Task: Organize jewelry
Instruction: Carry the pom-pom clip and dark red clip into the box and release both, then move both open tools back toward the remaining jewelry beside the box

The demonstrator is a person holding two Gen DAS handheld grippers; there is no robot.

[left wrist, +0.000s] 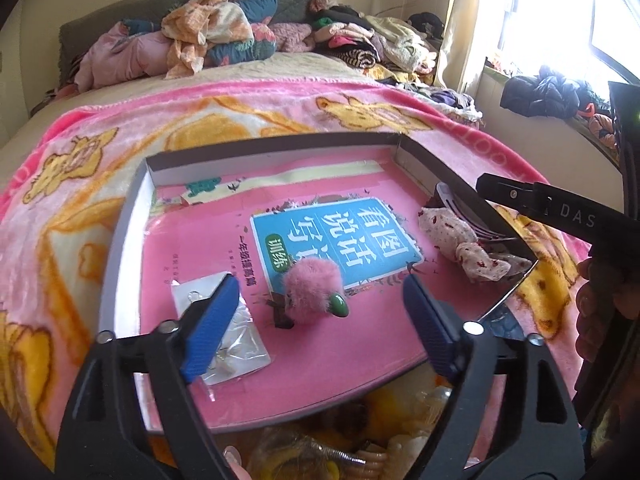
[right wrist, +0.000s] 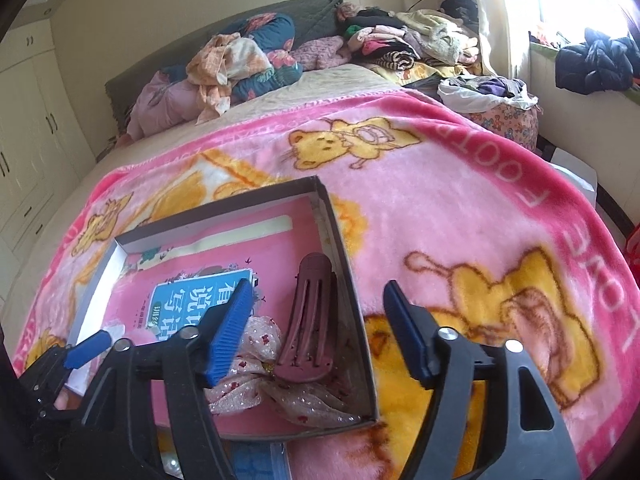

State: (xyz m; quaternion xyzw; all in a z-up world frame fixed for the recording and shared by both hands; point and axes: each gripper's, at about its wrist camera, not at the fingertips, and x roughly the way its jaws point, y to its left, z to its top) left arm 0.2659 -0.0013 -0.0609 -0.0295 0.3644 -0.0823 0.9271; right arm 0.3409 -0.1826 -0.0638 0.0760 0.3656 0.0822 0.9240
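Note:
A shallow cardboard box (left wrist: pixel 132 196) with a pink book cover as its floor lies on the bed; its wall also shows in the right wrist view (right wrist: pixel 348 260). Inside are a fluffy pink hair tie with a green bead (left wrist: pixel 314 290), a clear plastic bag of small jewelry (left wrist: pixel 240 344), a floral scrunchie (left wrist: pixel 460 240) (right wrist: pixel 280 384) and a maroon hair claw (right wrist: pixel 308 320). My left gripper (left wrist: pixel 320 320) is open, its jaws to either side of the pink hair tie. My right gripper (right wrist: pixel 320 336) is open over the box's right wall, near the claw.
The box rests on a pink blanket with yellow bears (right wrist: pixel 460 200). Piles of clothes and bedding (left wrist: pixel 208 36) lie at the head of the bed. More jewelry, with beads and a spring clip (left wrist: pixel 344 456), lies below the box's near edge. A window sill with dark clothes (left wrist: pixel 548 92) is on the right.

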